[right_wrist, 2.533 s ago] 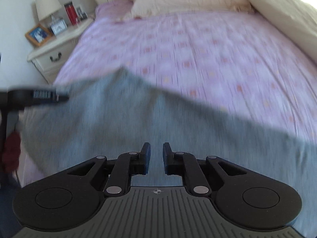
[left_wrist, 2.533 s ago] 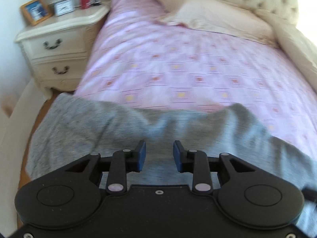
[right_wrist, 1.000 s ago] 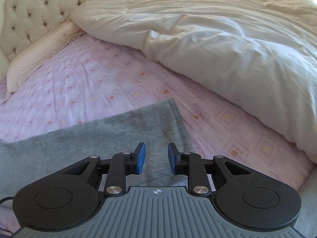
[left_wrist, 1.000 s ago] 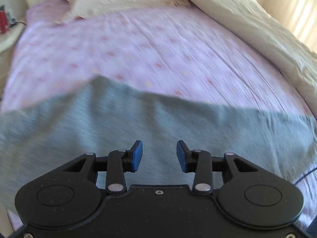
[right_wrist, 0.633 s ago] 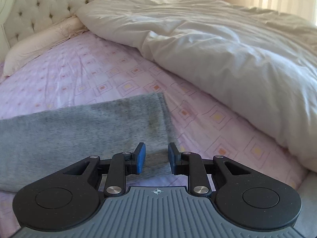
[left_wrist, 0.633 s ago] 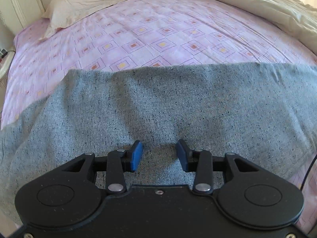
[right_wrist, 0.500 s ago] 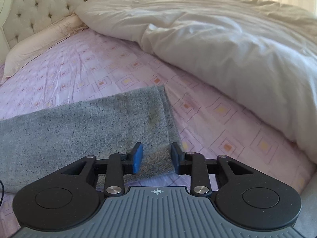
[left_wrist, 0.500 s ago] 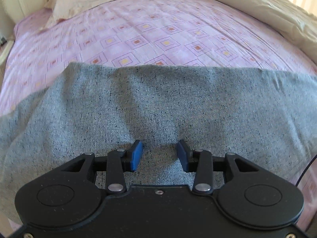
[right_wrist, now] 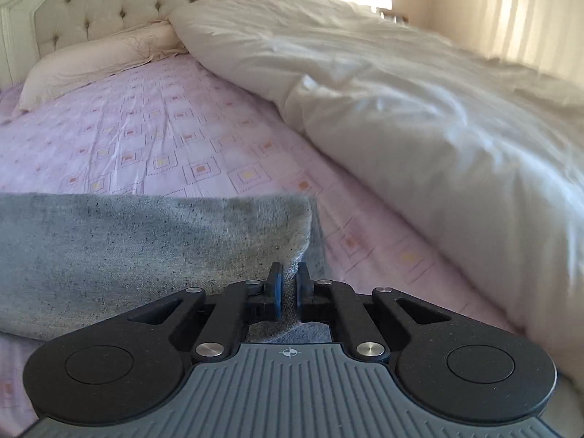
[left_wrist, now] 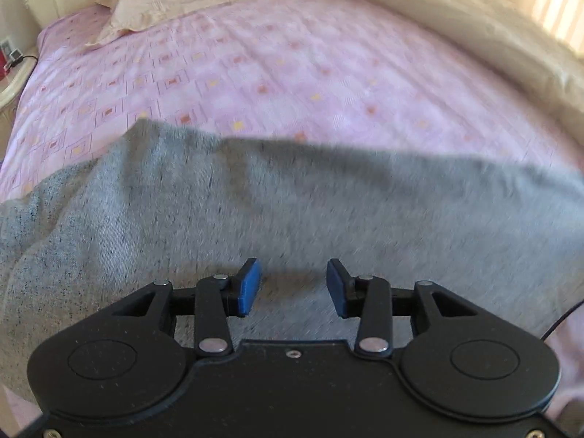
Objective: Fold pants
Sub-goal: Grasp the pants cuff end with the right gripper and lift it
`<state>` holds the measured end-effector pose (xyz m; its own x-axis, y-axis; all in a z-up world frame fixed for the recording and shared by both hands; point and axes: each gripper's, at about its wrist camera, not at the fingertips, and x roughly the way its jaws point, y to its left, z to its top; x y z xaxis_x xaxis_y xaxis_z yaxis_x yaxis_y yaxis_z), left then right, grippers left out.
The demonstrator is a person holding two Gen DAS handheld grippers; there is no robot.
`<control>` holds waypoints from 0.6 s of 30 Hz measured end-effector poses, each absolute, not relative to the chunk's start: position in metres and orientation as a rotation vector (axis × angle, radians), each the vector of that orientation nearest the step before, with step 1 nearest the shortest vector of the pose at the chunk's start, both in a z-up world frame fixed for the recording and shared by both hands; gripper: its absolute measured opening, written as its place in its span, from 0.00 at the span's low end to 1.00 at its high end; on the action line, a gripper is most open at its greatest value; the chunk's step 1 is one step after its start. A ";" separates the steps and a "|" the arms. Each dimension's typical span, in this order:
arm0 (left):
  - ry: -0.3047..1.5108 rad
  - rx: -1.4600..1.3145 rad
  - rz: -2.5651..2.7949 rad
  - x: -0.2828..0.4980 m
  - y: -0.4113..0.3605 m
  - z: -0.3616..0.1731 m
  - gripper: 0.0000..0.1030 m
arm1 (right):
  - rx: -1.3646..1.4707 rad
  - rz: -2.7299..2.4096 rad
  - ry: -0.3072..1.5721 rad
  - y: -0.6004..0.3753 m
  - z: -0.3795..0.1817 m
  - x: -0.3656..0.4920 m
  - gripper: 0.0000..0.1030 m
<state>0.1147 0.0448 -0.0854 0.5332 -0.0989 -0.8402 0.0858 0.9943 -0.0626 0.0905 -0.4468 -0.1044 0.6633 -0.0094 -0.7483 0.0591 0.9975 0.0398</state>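
Grey knit pants (left_wrist: pixel 292 211) lie stretched across the near part of a bed with a pink patterned sheet (left_wrist: pixel 277 69). My left gripper (left_wrist: pixel 292 286) is open, its blue pads apart, just above the middle of the pants. In the right wrist view the pants' right end (right_wrist: pixel 153 241) has a lifted corner. My right gripper (right_wrist: pixel 288 284) is shut on that corner, with grey fabric pinched between its jaws.
A cream duvet (right_wrist: pixel 419 109) is bunched along the right side of the bed. A cream pillow (right_wrist: pixel 98 62) lies against the tufted headboard (right_wrist: pixel 146 3). A nightstand edge (left_wrist: pixel 9 76) shows at far left. A thin black cable (left_wrist: pixel 562 321) hangs at the right.
My right gripper has closed on the corner of the pants' end and raised it. The left gripper has stayed open over the pants, with the view shifting slightly.
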 end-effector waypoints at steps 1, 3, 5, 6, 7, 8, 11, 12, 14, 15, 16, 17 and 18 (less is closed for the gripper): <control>0.994 -0.030 -0.117 0.114 0.044 -0.083 0.48 | 0.075 -0.045 0.868 -0.449 -0.112 0.093 0.07; 1.014 -0.024 -0.123 0.116 0.039 -0.087 0.48 | 0.098 -0.057 0.846 -0.450 -0.116 0.091 0.08; 1.066 0.016 -0.108 0.118 0.035 -0.099 0.48 | 0.152 -0.057 0.810 -0.454 -0.109 0.086 0.15; 1.050 0.041 -0.112 0.116 0.033 -0.101 0.49 | 0.191 -0.053 0.789 -0.458 -0.104 0.080 0.17; 1.043 0.066 -0.118 0.114 0.031 -0.100 0.49 | 0.225 -0.051 0.777 -0.461 -0.100 0.077 0.26; 1.045 0.080 -0.123 0.114 0.030 -0.100 0.49 | 0.252 -0.051 0.772 -0.465 -0.097 0.073 0.38; 1.057 0.064 -0.126 0.116 0.031 -0.100 0.49 | 0.338 -0.056 0.808 -0.477 -0.094 0.064 0.53; 1.060 0.051 -0.125 0.117 0.033 -0.101 0.49 | 0.374 -0.069 0.829 -0.480 -0.096 0.062 0.53; 1.060 0.031 -0.122 0.118 0.036 -0.101 0.50 | 0.432 -0.086 0.854 -0.487 -0.101 0.054 0.54; 1.057 0.032 -0.121 0.118 0.036 -0.101 0.50 | 0.460 -0.087 0.862 -0.489 -0.105 0.049 0.54; 1.053 0.039 -0.121 0.117 0.036 -0.101 0.50 | 0.485 -0.083 0.873 -0.491 -0.110 0.047 0.54; 1.048 0.048 -0.120 0.116 0.035 -0.101 0.50 | 0.501 -0.078 0.880 -0.491 -0.114 0.046 0.55; 1.044 0.058 -0.119 0.115 0.033 -0.101 0.51 | 0.512 -0.069 0.882 -0.490 -0.119 0.046 0.55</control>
<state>0.1154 0.0335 -0.1010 0.4972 -0.0704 -0.8648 0.1252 0.9921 -0.0088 0.0458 -0.4896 -0.1186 0.6417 0.1488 -0.7524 0.2646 0.8778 0.3993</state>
